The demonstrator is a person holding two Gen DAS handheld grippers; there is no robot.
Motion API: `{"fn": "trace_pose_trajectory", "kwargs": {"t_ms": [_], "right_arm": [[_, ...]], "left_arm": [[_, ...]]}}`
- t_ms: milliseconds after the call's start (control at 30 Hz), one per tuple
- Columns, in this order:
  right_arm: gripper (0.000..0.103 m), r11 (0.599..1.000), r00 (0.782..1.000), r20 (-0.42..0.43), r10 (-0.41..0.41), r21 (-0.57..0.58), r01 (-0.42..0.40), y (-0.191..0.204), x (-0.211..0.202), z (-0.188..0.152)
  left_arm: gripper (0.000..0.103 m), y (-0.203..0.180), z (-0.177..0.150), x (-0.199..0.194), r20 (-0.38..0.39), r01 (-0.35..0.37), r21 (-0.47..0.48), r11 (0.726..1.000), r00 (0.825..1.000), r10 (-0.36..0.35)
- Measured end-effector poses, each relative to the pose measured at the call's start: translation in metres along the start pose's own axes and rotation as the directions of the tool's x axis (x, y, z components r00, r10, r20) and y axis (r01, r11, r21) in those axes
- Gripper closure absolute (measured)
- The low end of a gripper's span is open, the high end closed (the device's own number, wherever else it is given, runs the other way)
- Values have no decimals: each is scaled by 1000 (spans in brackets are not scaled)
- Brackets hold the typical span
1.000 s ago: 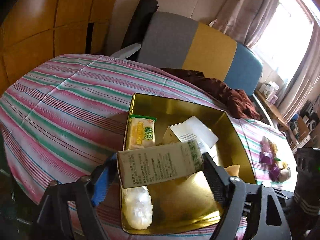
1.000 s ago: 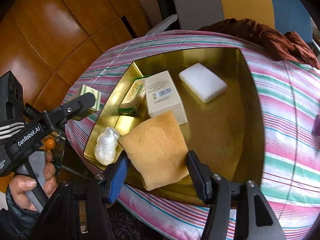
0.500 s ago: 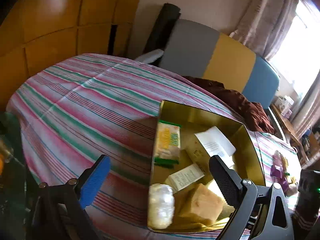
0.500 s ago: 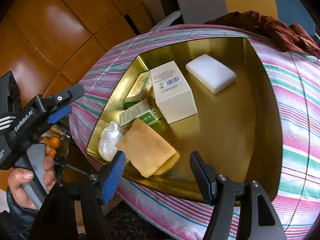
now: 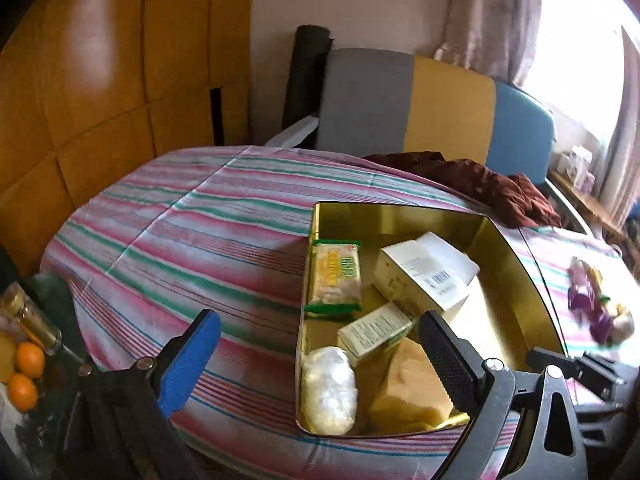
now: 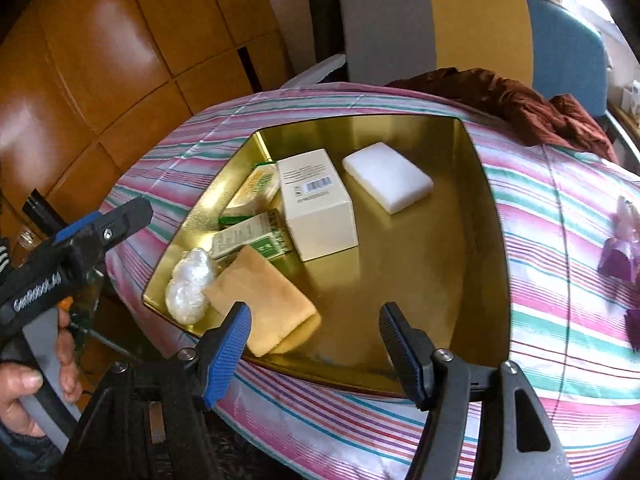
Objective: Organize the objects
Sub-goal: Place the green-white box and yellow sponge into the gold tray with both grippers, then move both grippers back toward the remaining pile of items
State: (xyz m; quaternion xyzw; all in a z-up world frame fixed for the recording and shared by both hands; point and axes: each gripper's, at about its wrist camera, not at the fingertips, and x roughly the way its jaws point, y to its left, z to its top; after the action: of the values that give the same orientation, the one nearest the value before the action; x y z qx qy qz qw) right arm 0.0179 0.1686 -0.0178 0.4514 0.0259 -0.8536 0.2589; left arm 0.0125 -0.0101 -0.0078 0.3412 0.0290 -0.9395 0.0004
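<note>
A gold tin tray [image 6: 472,248] [image 5: 516,252] lies on the striped tablecloth. In it are a cream box [image 6: 318,204] [image 5: 424,276], a small green-and-white carton [image 6: 250,238] [image 5: 374,330], a yellow snack packet [image 5: 334,278] [image 6: 254,188], a clear plastic wad [image 6: 188,286] [image 5: 328,390], a tan sponge [image 6: 260,304] [image 5: 408,392] and a white block [image 6: 388,176]. My left gripper [image 5: 316,360] is open and empty, back from the tray's near-left corner. My right gripper [image 6: 316,344] is open and empty above the tray's near rim.
A brown cloth [image 5: 480,184] lies at the table's far edge by a grey, yellow and blue chair [image 5: 420,108]. Purple wrapped items [image 5: 596,308] lie right of the tray. A jar and oranges [image 5: 24,364] sit on a low glass surface at left. Wooden panels stand behind.
My left gripper let go of the green-and-white carton into the tray and drew back left. My right gripper let go of the tan sponge into the tray and pulled back.
</note>
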Motion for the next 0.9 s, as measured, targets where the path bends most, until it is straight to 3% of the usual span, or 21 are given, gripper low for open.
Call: {"fn": "trace_pose_trajectory", "kwargs": {"t_ms": [267, 900], "right_arm": [[35, 999, 998, 34, -50, 19, 50, -10, -10, -2], [35, 995, 994, 59, -96, 38, 94, -23, -19, -6]], "left_arm": [[2, -24, -7, -5, 15, 2, 90, 996, 1000, -3], [2, -48, -16, -10, 12, 30, 156, 987, 999, -32]]}}
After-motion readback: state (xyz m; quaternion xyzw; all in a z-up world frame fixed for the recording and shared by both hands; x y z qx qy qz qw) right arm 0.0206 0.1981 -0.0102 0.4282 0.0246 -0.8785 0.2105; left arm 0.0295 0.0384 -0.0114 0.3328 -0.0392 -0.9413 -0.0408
